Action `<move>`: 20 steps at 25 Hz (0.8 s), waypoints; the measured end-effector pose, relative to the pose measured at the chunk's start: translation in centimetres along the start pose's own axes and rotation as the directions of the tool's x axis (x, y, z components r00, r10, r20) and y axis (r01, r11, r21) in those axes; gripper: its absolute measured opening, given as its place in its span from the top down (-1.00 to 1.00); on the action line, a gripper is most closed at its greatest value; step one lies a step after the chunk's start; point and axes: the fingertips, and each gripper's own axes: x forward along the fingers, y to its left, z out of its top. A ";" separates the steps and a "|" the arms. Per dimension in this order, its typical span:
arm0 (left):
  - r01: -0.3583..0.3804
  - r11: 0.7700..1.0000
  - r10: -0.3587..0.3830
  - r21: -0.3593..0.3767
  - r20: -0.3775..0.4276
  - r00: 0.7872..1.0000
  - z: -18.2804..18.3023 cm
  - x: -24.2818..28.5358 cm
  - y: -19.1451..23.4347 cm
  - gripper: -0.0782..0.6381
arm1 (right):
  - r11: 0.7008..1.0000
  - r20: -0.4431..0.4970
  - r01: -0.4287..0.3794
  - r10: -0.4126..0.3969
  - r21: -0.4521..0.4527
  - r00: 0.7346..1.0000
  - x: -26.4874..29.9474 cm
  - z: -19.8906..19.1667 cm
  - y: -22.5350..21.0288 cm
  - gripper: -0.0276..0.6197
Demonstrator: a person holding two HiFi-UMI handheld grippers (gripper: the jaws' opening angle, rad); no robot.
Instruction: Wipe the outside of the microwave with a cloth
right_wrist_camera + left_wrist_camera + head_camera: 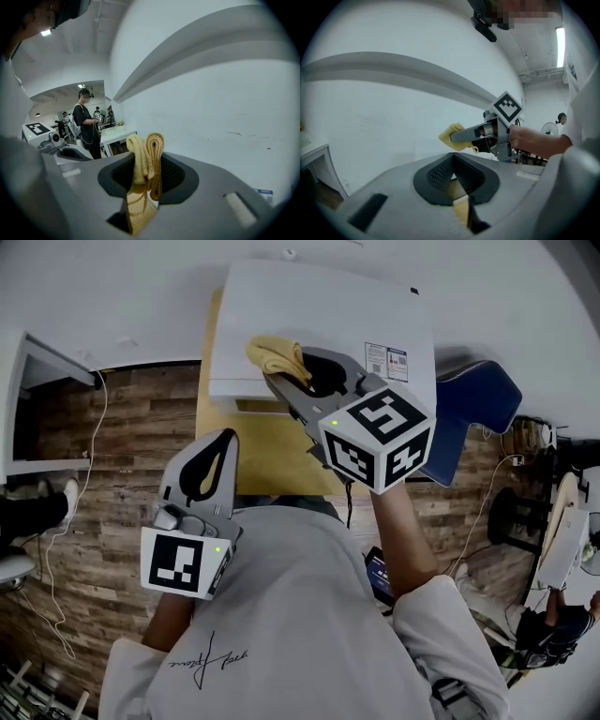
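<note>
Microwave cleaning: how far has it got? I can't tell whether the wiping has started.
Done: the folded yellow cloth is picked up, clamped in the right tool. In hand: it hangs over the white box-shaped microwave, above the top's nearer edge; contact can't be told. Left: nothing shows which faces were wiped, so probably most of the wiping. The left tool is shut, empty, held away from the microwave.

A shared lab or test room, not a home.
Plank floor point(131, 427) with a loose white cable point(103, 413) at nine o'clock in the head view. A ceiling tube light point(560, 47) at two o'clock in the left gripper view. In the right gripper view, at nine o'clock, another person point(86, 123) stands by white tables point(117, 136).
</note>
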 end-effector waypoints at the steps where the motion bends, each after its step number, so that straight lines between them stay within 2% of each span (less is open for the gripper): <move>1: 0.012 1.000 -0.012 0.002 -0.001 1.000 0.0 0.2 -0.3 0.80 | 1.000 0.020 0.016 -0.016 -0.004 1.000 -0.9 0.0 -0.4 0.53; 10: 0.089 0.996 -0.089 0.025 -0.003 0.996 0.3 2.2 -2.3 0.80 | 0.988 0.076 0.147 -0.149 0.039 0.986 -7.5 -2.9 -3.0 0.53; 15: 0.092 0.995 -0.092 0.036 -0.009 0.996 0.3 2.9 -2.6 0.80 | 0.975 0.098 0.199 -0.209 0.102 0.973 -11.0 -4.4 -3.9 0.53; 20: 0.095 0.995 -0.095 0.031 -0.017 0.995 -0.1 2.9 -2.9 0.80 | 0.961 0.115 0.246 -0.260 0.126 0.959 -13.8 -6.1 -4.1 0.53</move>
